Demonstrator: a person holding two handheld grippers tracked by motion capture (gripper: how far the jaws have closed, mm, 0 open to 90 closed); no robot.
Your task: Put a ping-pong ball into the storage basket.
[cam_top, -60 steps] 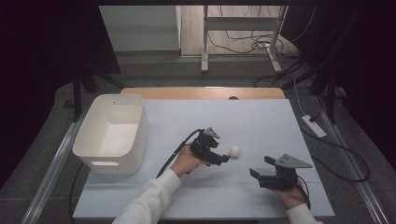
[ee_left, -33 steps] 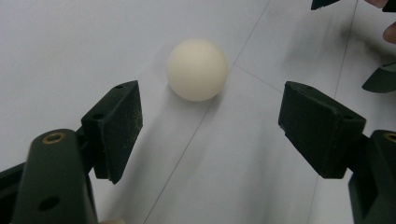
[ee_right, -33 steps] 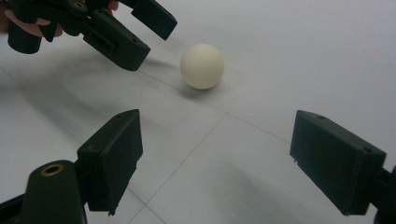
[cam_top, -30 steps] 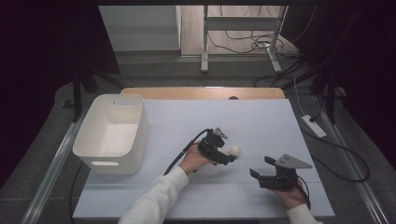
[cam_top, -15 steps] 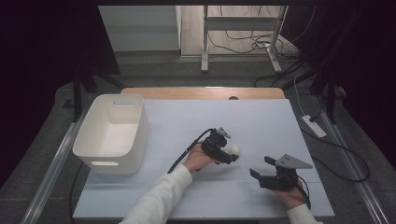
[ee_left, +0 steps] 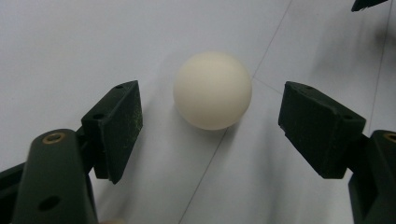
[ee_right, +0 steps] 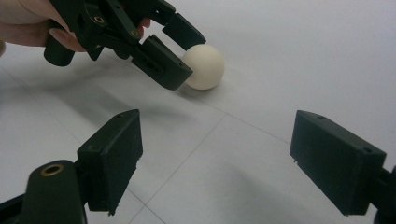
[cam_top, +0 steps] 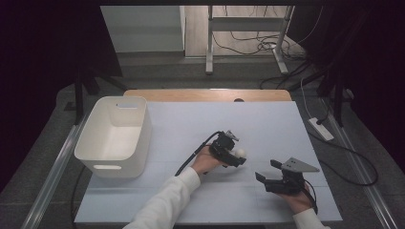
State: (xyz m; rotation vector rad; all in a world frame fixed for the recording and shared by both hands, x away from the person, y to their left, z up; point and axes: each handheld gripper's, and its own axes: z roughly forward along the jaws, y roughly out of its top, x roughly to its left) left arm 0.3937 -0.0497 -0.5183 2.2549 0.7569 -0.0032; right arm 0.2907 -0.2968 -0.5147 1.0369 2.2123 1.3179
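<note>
White ball (cam_top: 239, 153): sitting on the pale table sheet (cam_top: 267, 124), right of centre, lying between the spread jaws of the left gripper (cam_top: 234, 155); pads flanking it on both sides, gaps showing, nothing pinching.
Right gripper (cam_top: 265, 171): resting near the table's front right, jaws standing wide apart with bare sheet between them, pointing toward the ball, well apart from it.
White bin (cam_top: 114, 136): standing at the left edge, handle slot facing front, well clear of the ball.
Cable (cam_top: 193, 155): trailing from the left gripper toward the front.
Nothing is lying between ball and bin.
</note>
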